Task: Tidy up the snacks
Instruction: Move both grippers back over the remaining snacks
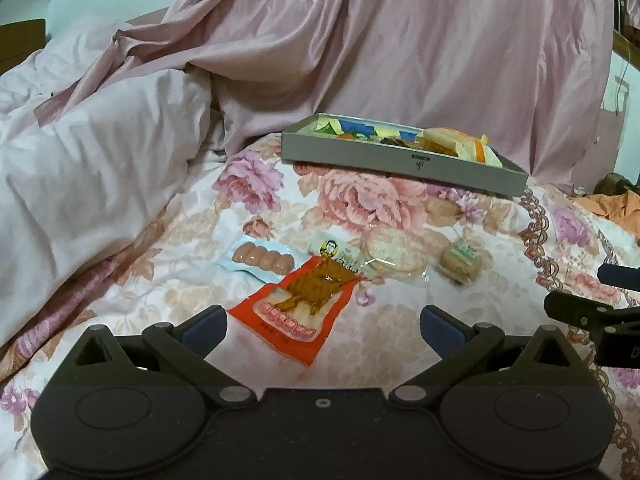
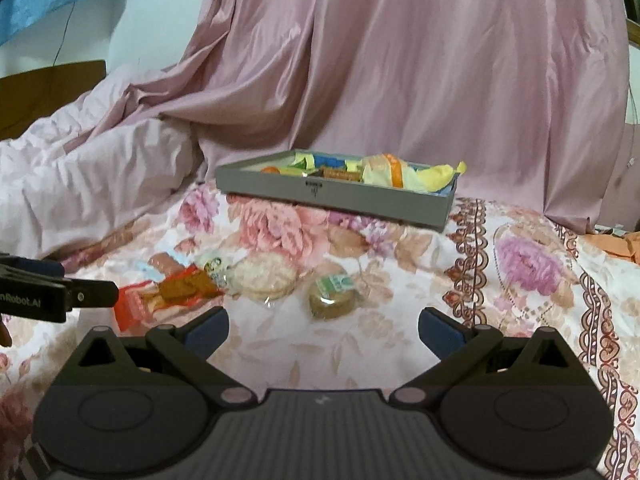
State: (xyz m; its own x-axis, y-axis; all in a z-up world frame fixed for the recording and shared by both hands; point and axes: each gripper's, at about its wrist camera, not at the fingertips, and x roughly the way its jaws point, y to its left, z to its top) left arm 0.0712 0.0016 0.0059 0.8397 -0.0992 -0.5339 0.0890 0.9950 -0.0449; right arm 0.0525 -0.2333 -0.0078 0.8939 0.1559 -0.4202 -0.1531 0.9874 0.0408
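On the floral bedspread lie a red-orange snack packet (image 1: 298,306), a pale blue pack of small sausages (image 1: 262,261), a clear bag of round rice crackers (image 1: 390,254) and a small round wrapped cake (image 1: 462,263). My left gripper (image 1: 322,326) hangs open just short of the red packet, holding nothing. In the right wrist view my right gripper (image 2: 323,330) is open too, near the round cake (image 2: 331,296) and the rice crackers (image 2: 264,276). A grey tray (image 1: 400,160) with several snacks stands farther back; the right wrist view shows the tray (image 2: 340,196) as well.
A rumpled pink duvet (image 1: 92,168) rises on the left. A pink satin curtain (image 1: 440,52) hangs behind the tray. Orange cloth (image 1: 616,204) lies at the right edge. The other gripper's black fingers (image 2: 60,292) reach in from the left in the right wrist view.
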